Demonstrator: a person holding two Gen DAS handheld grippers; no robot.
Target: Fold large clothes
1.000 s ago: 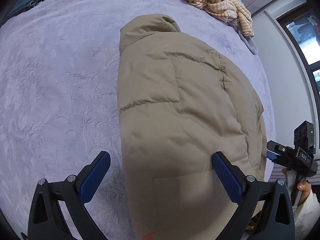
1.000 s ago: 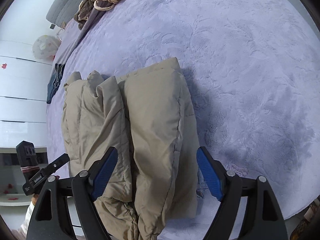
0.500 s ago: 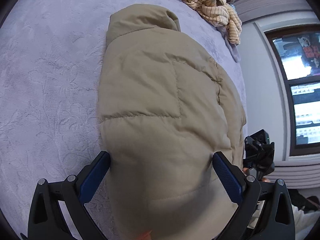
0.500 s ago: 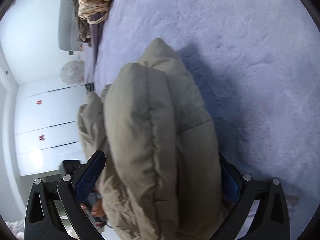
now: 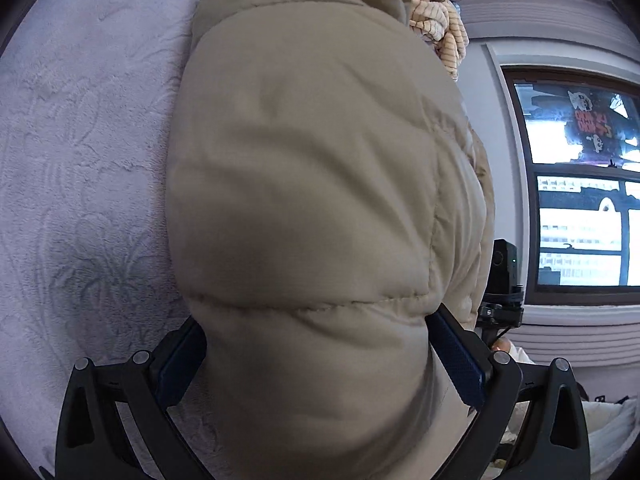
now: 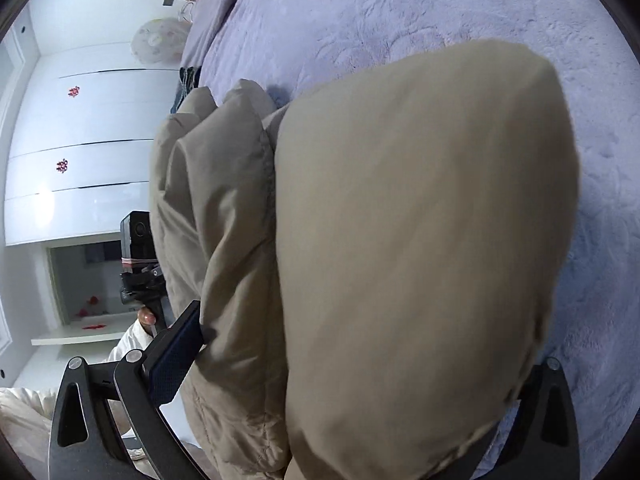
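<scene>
- Puffer jacket (image 5: 312, 200), beige and quilted, lies bundled on the lilac embossed bedspread (image 5: 80, 140) and fills most of both wrist views; its lower end runs out of frame at the bottom of each.
- In the right wrist view the jacket (image 6: 400, 240) shows as several puffy layers side by side, but how they are folded cannot be made out.
- Left gripper (image 5: 320, 364): the blue pads (image 5: 456, 360) stand wide apart, each pressed against a side of the padded bulk, whose fabric bulges out over them; the gap between them is stuffed with jacket.
- Right gripper (image 6: 348, 380): only the left blue pad (image 6: 176, 356) shows, touching the jacket's edge; the other is buried under fabric, so its spread is hard to judge, though the frame arms sit wide.
- A striped cream garment (image 5: 440, 12) peeks from behind the jacket's far end, mostly hidden.
- A window (image 5: 580, 184) sits to the right in the left wrist view; white wardrobe doors (image 6: 80, 140) to the left in the right one.
</scene>
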